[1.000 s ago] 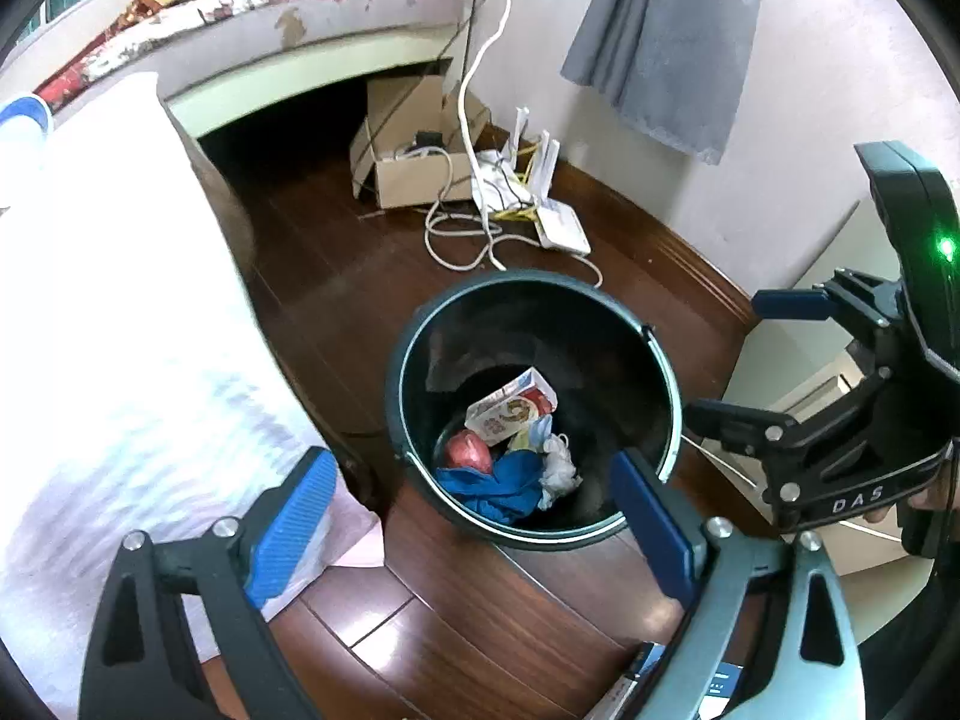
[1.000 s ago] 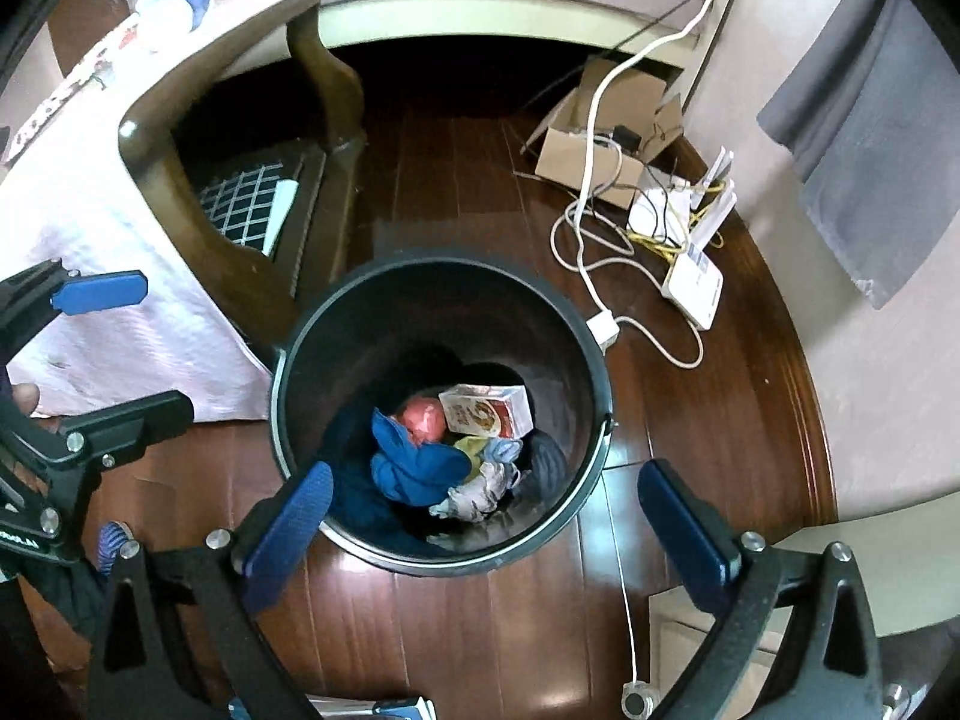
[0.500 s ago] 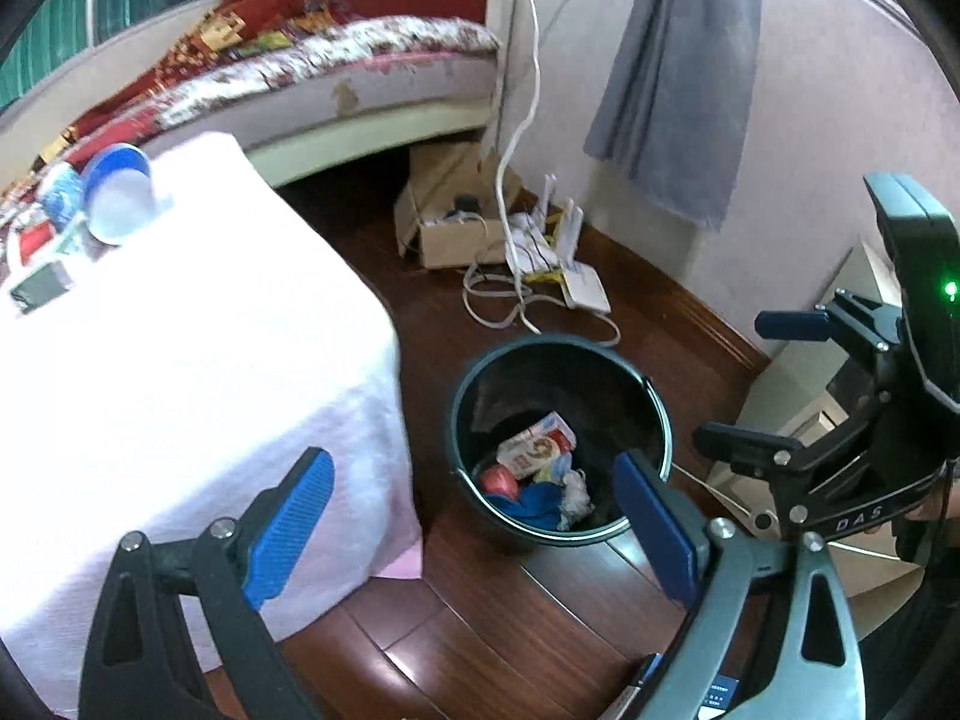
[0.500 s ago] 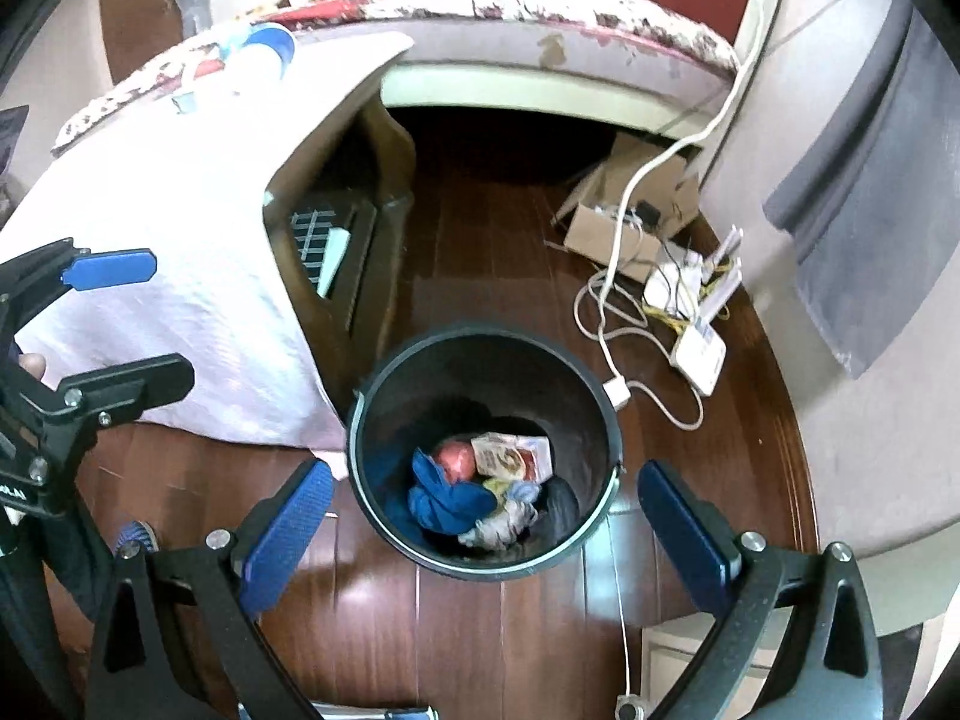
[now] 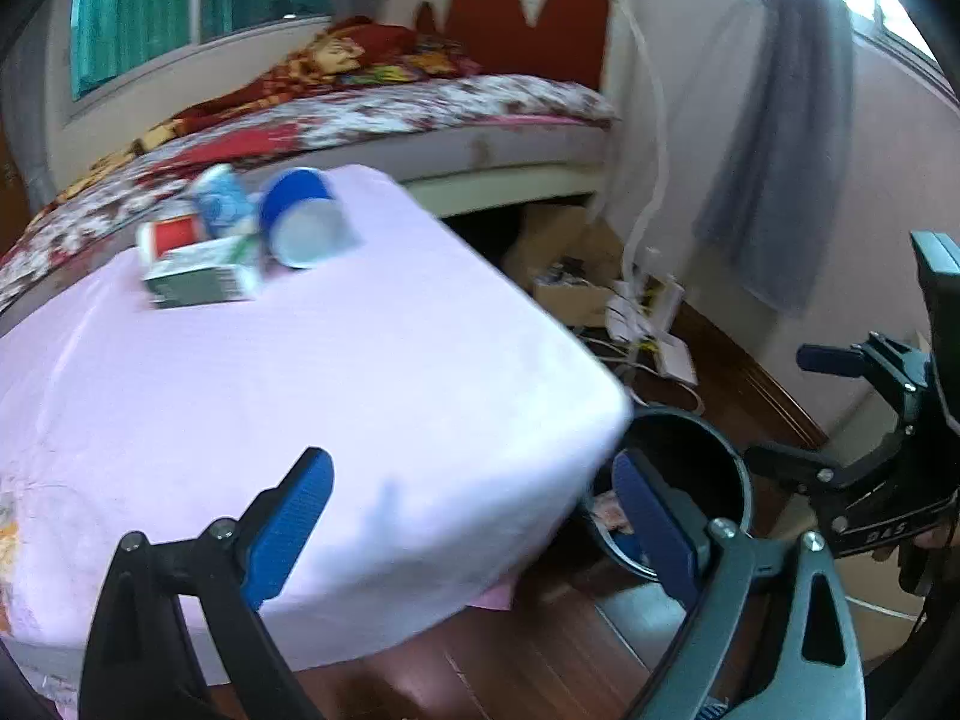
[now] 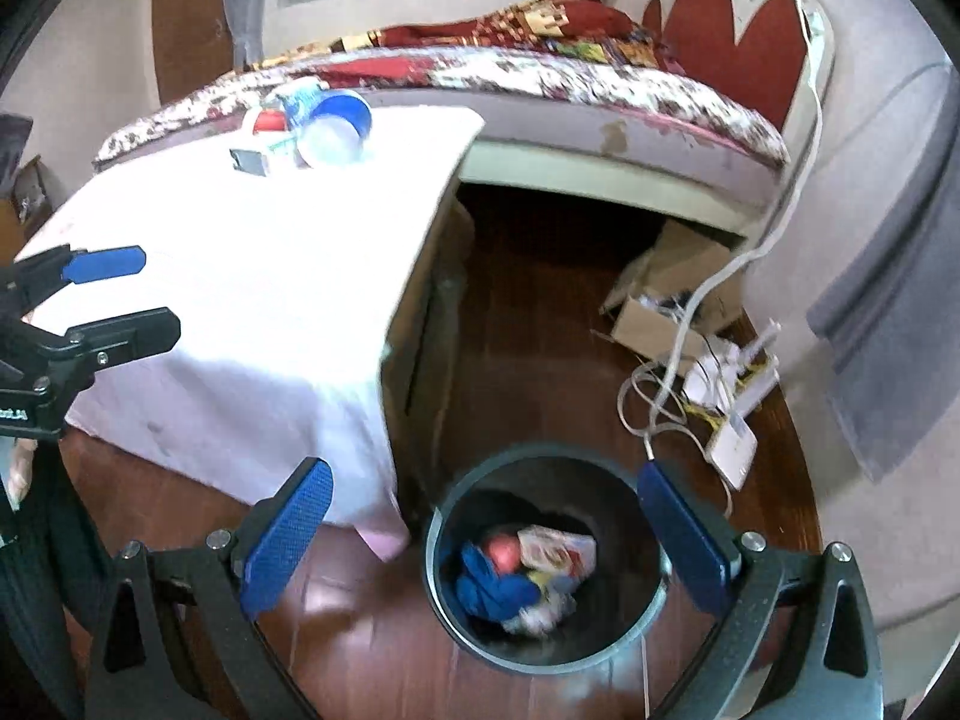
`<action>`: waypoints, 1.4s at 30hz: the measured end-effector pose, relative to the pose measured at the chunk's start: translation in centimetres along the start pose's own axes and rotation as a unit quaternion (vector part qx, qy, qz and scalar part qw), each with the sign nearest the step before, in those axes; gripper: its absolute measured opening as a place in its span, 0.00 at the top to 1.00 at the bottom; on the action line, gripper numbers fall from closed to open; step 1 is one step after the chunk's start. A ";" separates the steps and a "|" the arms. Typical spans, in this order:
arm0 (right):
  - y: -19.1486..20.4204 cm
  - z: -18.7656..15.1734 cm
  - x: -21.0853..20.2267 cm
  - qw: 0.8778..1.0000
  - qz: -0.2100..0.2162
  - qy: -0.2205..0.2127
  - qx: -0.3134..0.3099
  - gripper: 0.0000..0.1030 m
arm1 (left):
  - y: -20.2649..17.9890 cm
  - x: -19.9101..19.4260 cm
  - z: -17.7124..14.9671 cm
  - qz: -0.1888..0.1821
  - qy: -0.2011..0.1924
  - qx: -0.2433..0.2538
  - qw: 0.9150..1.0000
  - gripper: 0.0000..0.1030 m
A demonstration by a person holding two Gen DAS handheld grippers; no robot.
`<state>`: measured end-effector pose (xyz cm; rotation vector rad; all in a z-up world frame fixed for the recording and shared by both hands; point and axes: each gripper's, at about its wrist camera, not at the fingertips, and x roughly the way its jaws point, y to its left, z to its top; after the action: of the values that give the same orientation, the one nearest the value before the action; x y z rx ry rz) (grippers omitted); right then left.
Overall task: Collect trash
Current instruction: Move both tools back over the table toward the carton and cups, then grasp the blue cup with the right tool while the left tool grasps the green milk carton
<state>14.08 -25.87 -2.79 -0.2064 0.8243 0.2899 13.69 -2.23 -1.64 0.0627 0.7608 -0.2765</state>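
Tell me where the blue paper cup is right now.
The blue paper cup lies on its side at the far end of the white-covered table, upper left in both wrist views, beside a small green-and-white carton.

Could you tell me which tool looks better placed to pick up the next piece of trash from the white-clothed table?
Probably the left tool: open and empty, it hangs over the white tablecloth, facing the blue paper cup and green carton. The right tool, also open, frames the black bin.
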 end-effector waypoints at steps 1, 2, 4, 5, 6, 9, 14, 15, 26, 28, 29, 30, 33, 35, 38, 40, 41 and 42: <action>0.4 0.7 0.2 1.000 0.002 -0.004 0.001 0.00 | 1.0 -0.1 0.1 0.008 -0.003 -0.006 1.000 0.08; 0.8 1.4 0.4 1.000 0.004 -0.011 0.002 0.00 | 2.2 -0.2 0.3 0.018 -0.006 -0.012 1.000 0.08; 1.6 2.8 0.8 1.000 0.012 -0.022 0.006 0.00 | 4.5 -0.3 0.8 0.040 -0.010 -0.026 0.999 0.08; 2.1 3.6 1.1 1.000 0.014 -0.027 0.007 0.00 | 5.4 -0.3 1.0 0.048 -0.011 -0.031 0.998 0.08; 2.5 4.4 1.4 0.999 0.016 -0.031 0.007 0.00 | 6.6 -0.2 1.3 0.059 -0.013 -0.039 0.997 0.08; 3.9 6.4 2.5 0.999 0.020 -0.041 0.003 0.00 | 9.0 0.4 1.8 0.085 -0.015 -0.057 0.995 0.08; 5.8 9.7 5.2 0.999 -0.002 -0.038 -0.010 0.00 | 11.7 2.9 2.9 0.116 -0.009 -0.071 0.991 0.08; 6.3 10.7 6.0 0.999 -0.004 -0.037 -0.012 0.00 | 12.1 3.4 3.1 0.119 -0.010 -0.074 0.990 0.08; 7.5 17.6 14.0 0.999 0.000 -0.019 -0.032 0.00 | 15.6 10.7 7.5 0.134 0.007 -0.105 0.985 0.08; 7.5 18.4 15.3 0.999 0.005 -0.014 -0.029 0.00 | 16.0 11.7 8.0 0.139 0.012 -0.105 0.985 0.08; 7.6 18.8 15.9 0.999 0.008 -0.013 -0.028 0.00 | 16.4 12.1 8.2 0.140 0.015 -0.108 0.984 0.08; 7.8 19.1 16.4 0.999 0.011 -0.011 -0.029 0.00 | 16.8 12.4 8.3 0.141 0.017 -0.111 0.984 0.08; 8.5 20.0 17.6 0.999 0.018 -0.008 -0.037 0.00 | 18.8 12.5 8.0 0.152 0.024 -0.129 0.980 0.07; 9.0 20.4 18.2 0.999 0.022 -0.008 -0.041 0.00 | 20.7 11.8 7.6 0.167 0.022 -0.140 0.976 0.07; 10.1 20.8 18.6 0.998 0.033 -0.009 -0.044 0.00 | 24.4 10.5 6.1 0.196 0.027 -0.175 0.965 0.07; 11.1 21.1 18.7 0.998 0.044 -0.014 -0.048 0.00 | 25.2 9.4 5.3 0.200 0.024 -0.179 0.963 0.07; 11.5 21.3 18.7 0.998 0.048 -0.017 -0.048 0.00 | 25.1 8.8 5.0 0.201 0.021 -0.171 0.964 0.07; 12.0 21.4 18.7 0.997 0.054 -0.019 -0.048 0.00 | 24.7 8.4 5.0 0.195 0.017 -0.169 0.966 0.07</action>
<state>36.92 -5.13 -3.37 -0.2464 0.7849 0.4339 29.48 18.87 -4.90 -0.1047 0.8024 0.2316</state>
